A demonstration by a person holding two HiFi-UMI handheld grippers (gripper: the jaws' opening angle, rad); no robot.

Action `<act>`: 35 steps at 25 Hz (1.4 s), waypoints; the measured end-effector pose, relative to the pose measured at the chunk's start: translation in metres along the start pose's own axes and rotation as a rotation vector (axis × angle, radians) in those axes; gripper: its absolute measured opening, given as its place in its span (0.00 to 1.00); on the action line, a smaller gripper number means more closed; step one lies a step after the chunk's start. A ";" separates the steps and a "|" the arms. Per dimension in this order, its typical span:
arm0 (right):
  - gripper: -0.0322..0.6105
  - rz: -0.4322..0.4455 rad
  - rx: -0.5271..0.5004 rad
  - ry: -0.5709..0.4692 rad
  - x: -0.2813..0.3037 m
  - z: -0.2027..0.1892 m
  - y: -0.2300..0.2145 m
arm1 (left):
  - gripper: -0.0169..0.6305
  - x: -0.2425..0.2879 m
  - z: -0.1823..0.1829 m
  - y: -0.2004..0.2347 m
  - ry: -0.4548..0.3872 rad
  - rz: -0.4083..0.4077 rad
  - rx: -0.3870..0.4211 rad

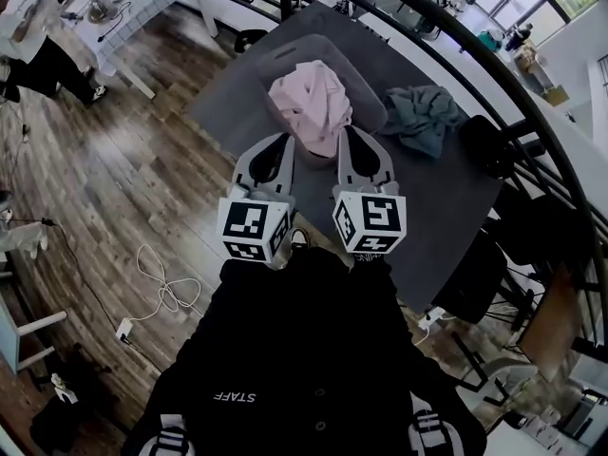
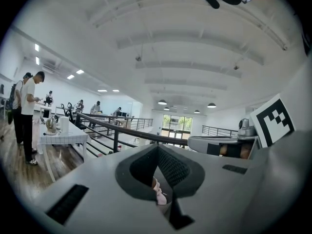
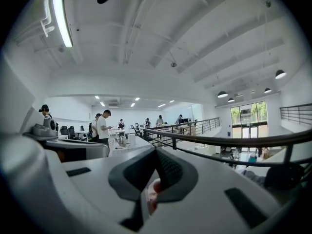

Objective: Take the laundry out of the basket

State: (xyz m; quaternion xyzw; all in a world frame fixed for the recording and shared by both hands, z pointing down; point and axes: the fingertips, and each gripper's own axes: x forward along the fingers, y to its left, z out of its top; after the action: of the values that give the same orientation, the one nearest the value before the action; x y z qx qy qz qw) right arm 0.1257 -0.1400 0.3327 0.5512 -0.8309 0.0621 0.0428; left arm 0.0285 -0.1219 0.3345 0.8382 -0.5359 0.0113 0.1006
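Note:
A pink garment (image 1: 312,107) hangs bunched above the grey laundry basket (image 1: 285,53) on the dark grey table (image 1: 446,207). My left gripper (image 1: 283,142) is shut on the garment's lower left edge, and my right gripper (image 1: 351,136) is shut on its lower right edge. In the left gripper view a scrap of pink cloth (image 2: 159,195) shows pinched in the left gripper (image 2: 161,186). The right gripper view shows pink cloth (image 3: 152,195) caught in the right gripper (image 3: 152,186). What else lies in the basket is hidden by the garment.
A teal garment (image 1: 423,117) lies crumpled on the table right of the basket. A dark railing (image 1: 532,112) curves behind the table, with a black chair (image 1: 489,145) beside it. On the wood floor at the left lie a white cable (image 1: 166,288) and a white table (image 1: 123,17).

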 end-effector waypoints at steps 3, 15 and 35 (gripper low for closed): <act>0.07 0.006 0.003 0.018 0.014 -0.005 -0.009 | 0.03 0.016 -0.004 0.007 0.018 0.015 -0.008; 0.07 0.005 0.086 0.130 0.059 -0.036 -0.015 | 0.03 0.040 -0.026 0.041 0.083 0.043 -0.044; 0.17 0.028 0.104 0.440 0.187 -0.140 -0.037 | 0.03 0.134 -0.118 0.124 0.327 0.074 -0.199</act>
State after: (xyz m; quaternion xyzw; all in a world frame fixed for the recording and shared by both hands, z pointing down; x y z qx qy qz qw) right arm 0.0876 -0.3035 0.4988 0.5142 -0.8050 0.2239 0.1936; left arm -0.0158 -0.2714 0.4862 0.7908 -0.5415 0.0977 0.2682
